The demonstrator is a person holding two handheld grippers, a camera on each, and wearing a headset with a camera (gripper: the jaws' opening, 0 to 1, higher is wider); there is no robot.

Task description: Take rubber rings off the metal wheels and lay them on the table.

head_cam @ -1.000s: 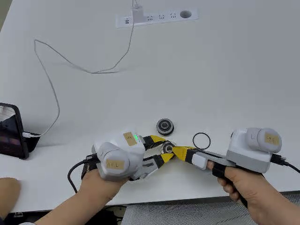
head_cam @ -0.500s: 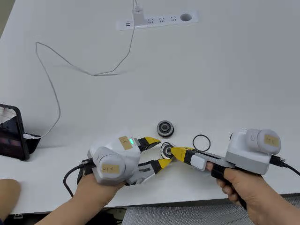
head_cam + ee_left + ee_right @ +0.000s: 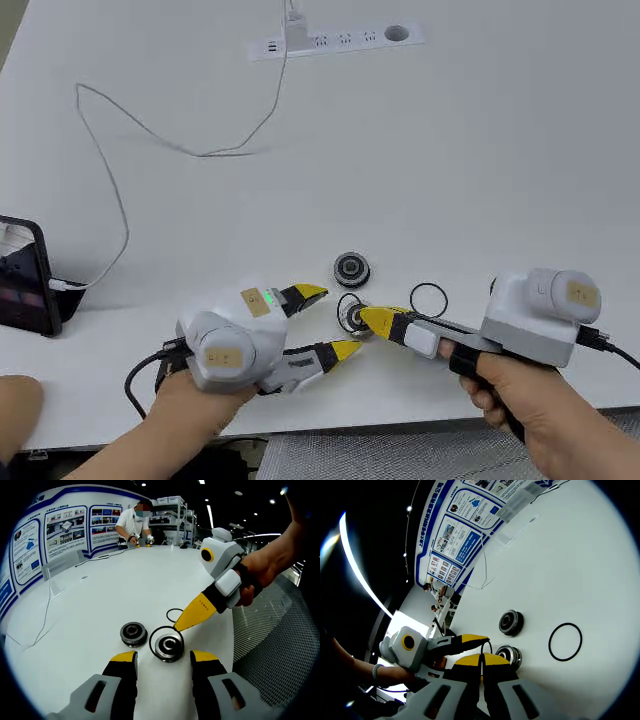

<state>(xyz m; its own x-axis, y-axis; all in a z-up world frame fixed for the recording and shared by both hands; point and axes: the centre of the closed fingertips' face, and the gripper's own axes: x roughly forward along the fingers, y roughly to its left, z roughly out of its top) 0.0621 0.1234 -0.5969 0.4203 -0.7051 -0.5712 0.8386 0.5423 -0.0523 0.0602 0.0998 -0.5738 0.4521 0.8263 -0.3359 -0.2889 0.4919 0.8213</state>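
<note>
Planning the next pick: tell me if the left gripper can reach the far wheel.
Probably yes. The left gripper is open, and the far wheel sits just ahead with bare table before it. The right gripper, shut on the loose ring, is at the near wheel.

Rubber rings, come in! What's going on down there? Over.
Left gripper open, empty. Right gripper shut on rubber ring, loose around near metal wheel. Second ring flat on table. Far wheel apart, nothing blocking.

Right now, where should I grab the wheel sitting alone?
Grip the wheel across its round outer edge. Bring the left gripper down from above, one finger on each side. It lies flat on the table with bare space all around.
</note>
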